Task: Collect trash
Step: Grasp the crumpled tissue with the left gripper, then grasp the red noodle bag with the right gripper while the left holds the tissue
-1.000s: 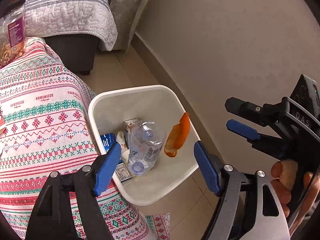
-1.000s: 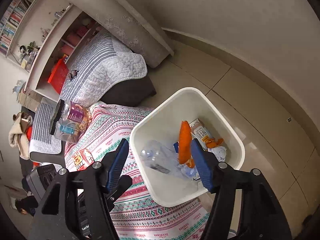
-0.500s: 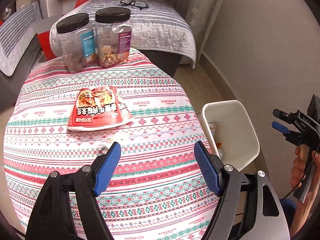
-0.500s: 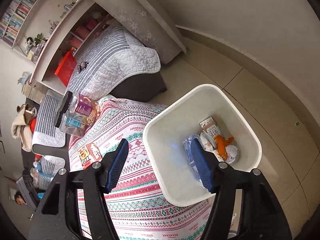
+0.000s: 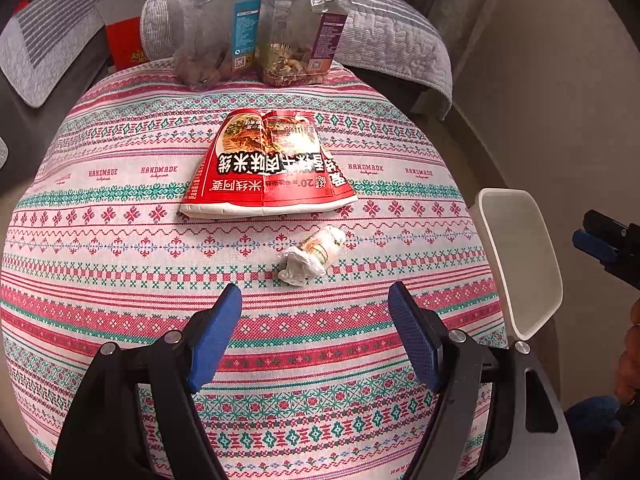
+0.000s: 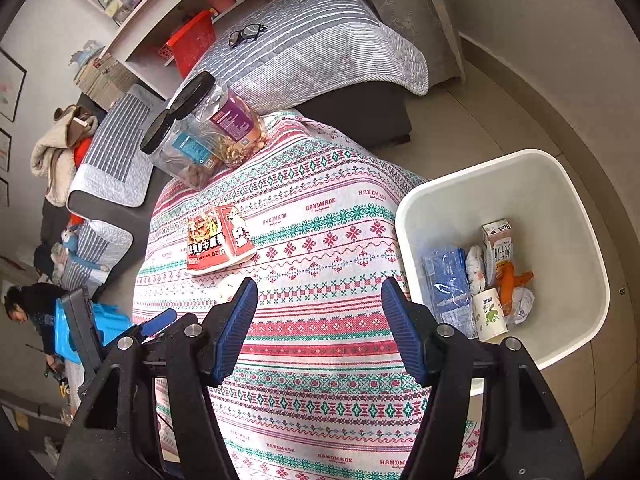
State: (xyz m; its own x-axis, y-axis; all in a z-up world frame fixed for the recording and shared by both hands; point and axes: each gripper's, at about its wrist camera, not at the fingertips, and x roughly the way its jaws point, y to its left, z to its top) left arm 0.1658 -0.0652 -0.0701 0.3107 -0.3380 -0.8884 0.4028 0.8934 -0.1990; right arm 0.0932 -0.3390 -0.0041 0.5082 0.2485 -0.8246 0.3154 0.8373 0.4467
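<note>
A flattened red noodle cup [image 5: 267,168] [image 6: 218,240] lies on the patterned tablecloth [image 5: 120,264]. Just in front of it sits a crumpled white wrapper [image 5: 314,255]. My left gripper [image 5: 314,320] hovers open over the cloth, a short way on the near side of the wrapper, nothing between its blue pads. My right gripper [image 6: 318,312] is open and empty above the table's edge, beside the white bin [image 6: 580,216] [image 5: 520,236]. The bin holds a milk carton [image 6: 498,248], a paper cup [image 6: 490,314], an orange wrapper [image 6: 510,280] and other litter. In the left wrist view the right gripper's tips [image 5: 600,240] show at the right edge.
Two clear jars with black lids [image 5: 256,28] [image 6: 204,132] stand at the table's far edge. A grey quilted sofa [image 6: 312,56] with eyeglasses [image 6: 247,34] lies beyond. A person [image 6: 28,312] is at the far left. Tiled floor [image 6: 480,120] surrounds the bin.
Both grippers swung away from above the bin to over the table. The orange wrapper that was falling between the right fingers now lies in the bin. The left view now centres on the white wrapper.
</note>
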